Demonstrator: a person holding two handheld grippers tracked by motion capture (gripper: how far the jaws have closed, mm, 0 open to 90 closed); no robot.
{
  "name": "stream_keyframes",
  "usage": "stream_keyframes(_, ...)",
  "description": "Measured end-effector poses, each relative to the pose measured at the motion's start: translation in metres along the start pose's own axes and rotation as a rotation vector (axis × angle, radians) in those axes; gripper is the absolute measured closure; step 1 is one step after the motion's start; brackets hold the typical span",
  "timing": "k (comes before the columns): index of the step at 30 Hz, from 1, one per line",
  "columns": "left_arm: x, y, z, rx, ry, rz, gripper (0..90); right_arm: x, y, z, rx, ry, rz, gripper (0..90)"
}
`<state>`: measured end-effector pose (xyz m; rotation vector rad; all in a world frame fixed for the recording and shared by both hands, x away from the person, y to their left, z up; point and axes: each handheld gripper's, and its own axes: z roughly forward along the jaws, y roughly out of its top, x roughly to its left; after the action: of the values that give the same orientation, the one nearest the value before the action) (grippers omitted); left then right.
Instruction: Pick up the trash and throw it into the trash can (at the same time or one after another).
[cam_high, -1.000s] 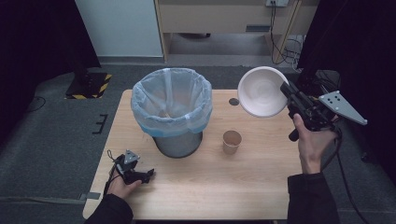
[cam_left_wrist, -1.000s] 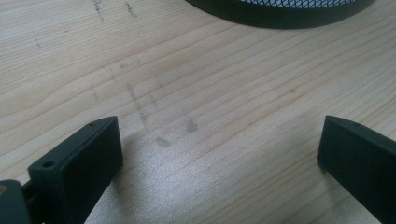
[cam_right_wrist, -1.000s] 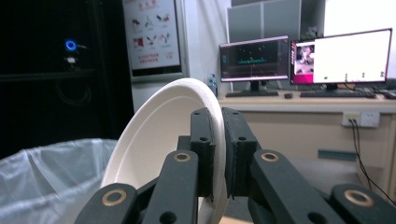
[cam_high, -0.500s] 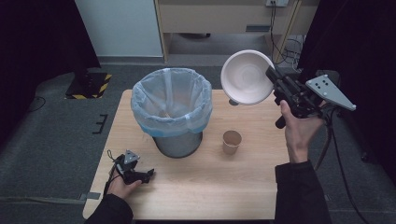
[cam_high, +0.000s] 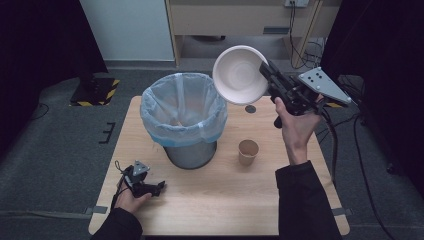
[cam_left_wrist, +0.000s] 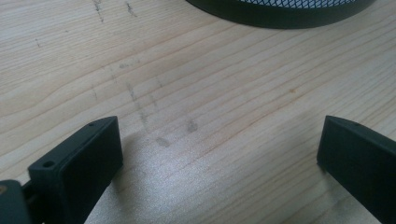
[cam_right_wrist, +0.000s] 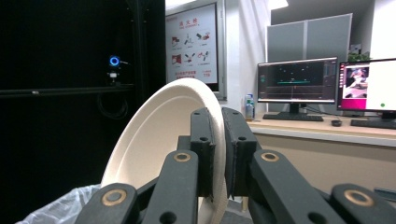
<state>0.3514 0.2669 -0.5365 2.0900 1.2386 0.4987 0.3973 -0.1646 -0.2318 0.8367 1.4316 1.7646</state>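
Note:
A white paper bowl is held up in the air, tilted on its side, with my right gripper shut on its rim. It hangs just right of the bin's opening; the bin is a dark mesh can lined with a pale blue bag. In the right gripper view the jaws pinch the bowl's edge, and the bag shows below. A brown paper cup stands upright on the table, right of the bin. My left gripper rests low on the table's near left, open, with bare wood between its jaws.
The wooden table has free room in front of the bin and cup. A small dark round mark sits on the table behind the cup. The bin's base lies just ahead of the left gripper. Cables trail at the right.
My right gripper has carried the bowl left and up, from beyond the table's right side toward the bin's rim. The left gripper has stayed put.

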Motion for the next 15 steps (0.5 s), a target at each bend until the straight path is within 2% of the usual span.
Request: stream_keyframes(15,0.0,0.0,0.0,-0.002,0.001,-0.001,0.0,0.029,-0.001,0.038,0.014,0.066,-0.003,84.3)
